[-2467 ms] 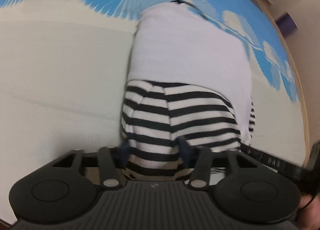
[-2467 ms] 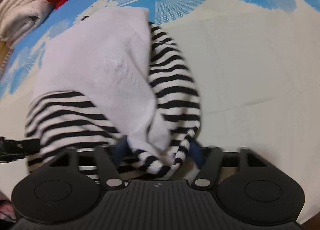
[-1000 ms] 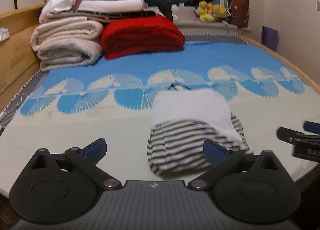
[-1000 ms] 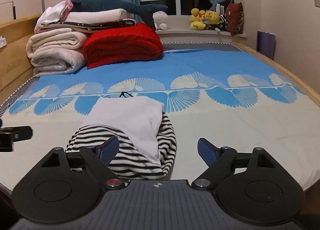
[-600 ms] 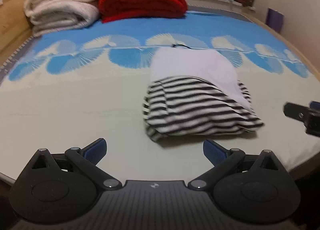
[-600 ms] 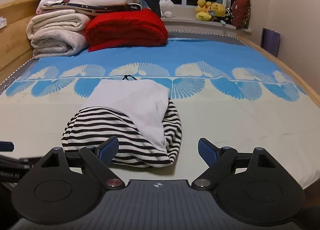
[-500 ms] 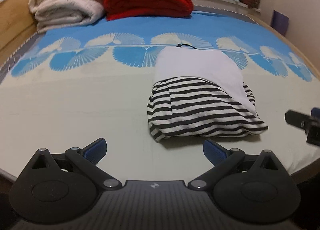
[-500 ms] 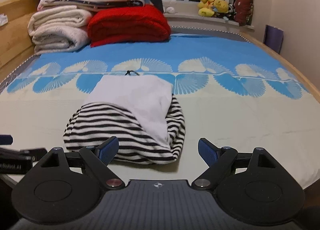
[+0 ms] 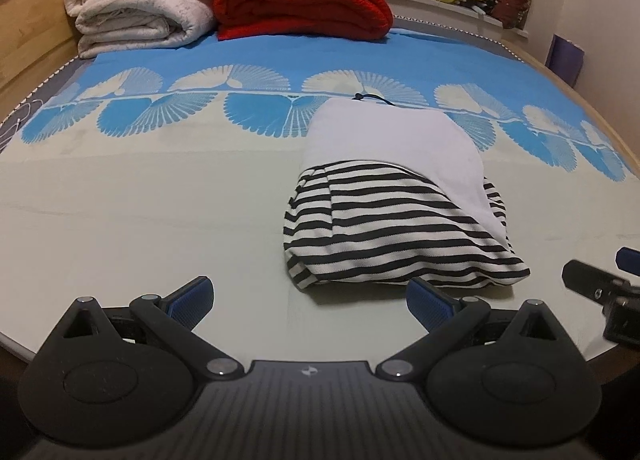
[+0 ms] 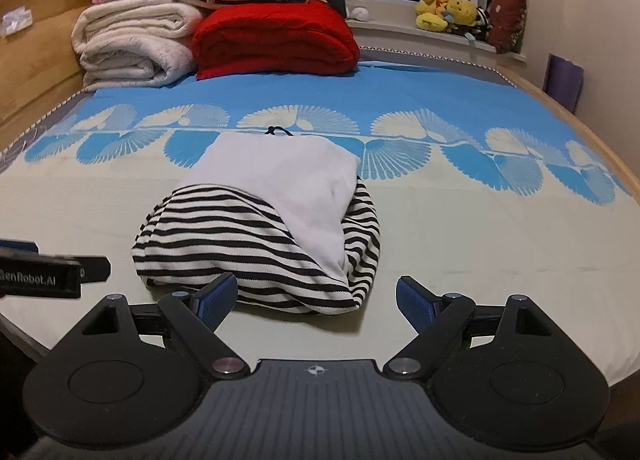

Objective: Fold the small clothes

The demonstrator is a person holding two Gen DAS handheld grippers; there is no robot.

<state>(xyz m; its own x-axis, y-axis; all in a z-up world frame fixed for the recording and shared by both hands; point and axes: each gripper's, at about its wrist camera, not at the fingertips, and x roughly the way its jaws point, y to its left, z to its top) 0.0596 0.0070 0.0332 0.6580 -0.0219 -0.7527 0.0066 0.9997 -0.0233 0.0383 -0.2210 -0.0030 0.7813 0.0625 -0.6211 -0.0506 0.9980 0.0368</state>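
Note:
A small garment lies folded on the bed: a black-and-white striped part (image 9: 392, 236) in front with a plain white part (image 9: 394, 140) over its far side. It also shows in the right wrist view (image 10: 248, 244). My left gripper (image 9: 310, 298) is open and empty, just short of the garment's near left corner. My right gripper (image 10: 316, 296) is open and empty, right at the garment's near edge. Each gripper's tip shows at the edge of the other's view.
The bed has a cream and blue fan-patterned sheet (image 9: 160, 196). Folded cream blankets (image 10: 132, 48) and a red blanket (image 10: 276, 40) are stacked at the far end. Plush toys (image 10: 448, 8) sit on the windowsill. A wooden bed edge runs on the right (image 10: 580, 124).
Both grippers let go of the striped garment and opened, then drew back and rose from it. In the last half second both moved slightly closer to the garment again.

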